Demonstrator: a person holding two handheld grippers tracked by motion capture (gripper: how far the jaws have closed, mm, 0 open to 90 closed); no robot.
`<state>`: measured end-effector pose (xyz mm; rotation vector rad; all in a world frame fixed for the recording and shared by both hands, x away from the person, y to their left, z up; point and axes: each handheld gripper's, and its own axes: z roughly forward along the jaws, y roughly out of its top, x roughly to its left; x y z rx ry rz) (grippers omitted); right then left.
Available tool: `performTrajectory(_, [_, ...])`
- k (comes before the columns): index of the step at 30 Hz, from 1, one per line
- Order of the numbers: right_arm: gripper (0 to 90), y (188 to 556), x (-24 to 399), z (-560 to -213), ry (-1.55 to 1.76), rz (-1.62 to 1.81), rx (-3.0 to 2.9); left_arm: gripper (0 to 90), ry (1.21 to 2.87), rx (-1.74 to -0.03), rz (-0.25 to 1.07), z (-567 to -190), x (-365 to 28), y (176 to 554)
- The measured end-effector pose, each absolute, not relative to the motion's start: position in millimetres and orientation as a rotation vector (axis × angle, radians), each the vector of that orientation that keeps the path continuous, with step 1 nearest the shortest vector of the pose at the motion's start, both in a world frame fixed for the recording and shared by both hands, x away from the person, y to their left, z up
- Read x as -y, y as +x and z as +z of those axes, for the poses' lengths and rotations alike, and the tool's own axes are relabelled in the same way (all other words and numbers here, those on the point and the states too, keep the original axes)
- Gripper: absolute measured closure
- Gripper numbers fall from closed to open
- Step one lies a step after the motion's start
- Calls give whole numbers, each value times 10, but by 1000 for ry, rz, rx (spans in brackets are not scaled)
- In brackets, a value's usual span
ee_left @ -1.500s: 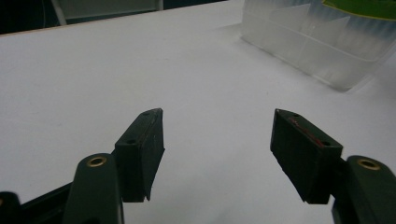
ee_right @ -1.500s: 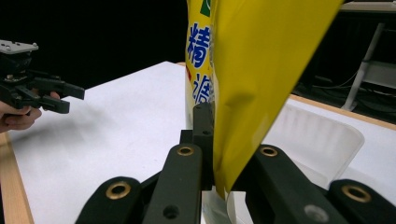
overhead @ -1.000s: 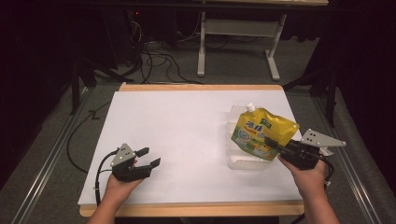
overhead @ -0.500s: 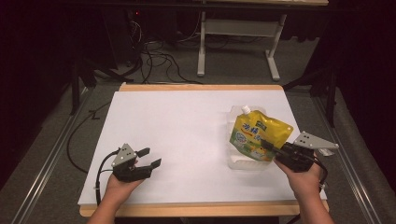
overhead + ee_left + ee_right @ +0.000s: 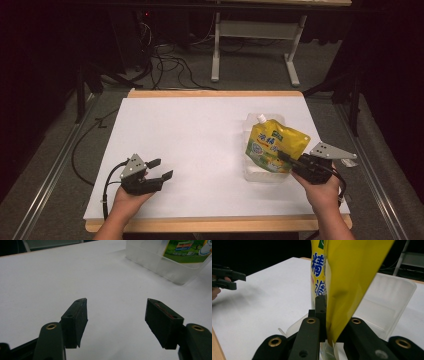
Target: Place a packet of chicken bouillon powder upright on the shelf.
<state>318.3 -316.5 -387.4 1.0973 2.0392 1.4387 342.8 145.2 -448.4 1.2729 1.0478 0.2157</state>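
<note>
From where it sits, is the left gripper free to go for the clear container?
Probably yes: the left gripper is open, holds nothing, and bare white table lies between it and the clear container. The right gripper holds the yellow pouch there.

Yellow pouch (image 5: 275,145) in clear container (image 5: 254,171)

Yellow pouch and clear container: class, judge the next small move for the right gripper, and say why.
Probably lift the yellow pouch slightly higher. The right gripper is shut on its lower edge, and its bottom seems to sit inside the clear container. The left gripper rests open, apart on the table.
</note>
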Motion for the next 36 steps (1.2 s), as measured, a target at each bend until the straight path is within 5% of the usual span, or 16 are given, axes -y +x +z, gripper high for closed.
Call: performTrajectory(36, [812,3203,3184,-4061,1152,1404,-2073,347,1277,-1043,204,-4481,-1446,3423])
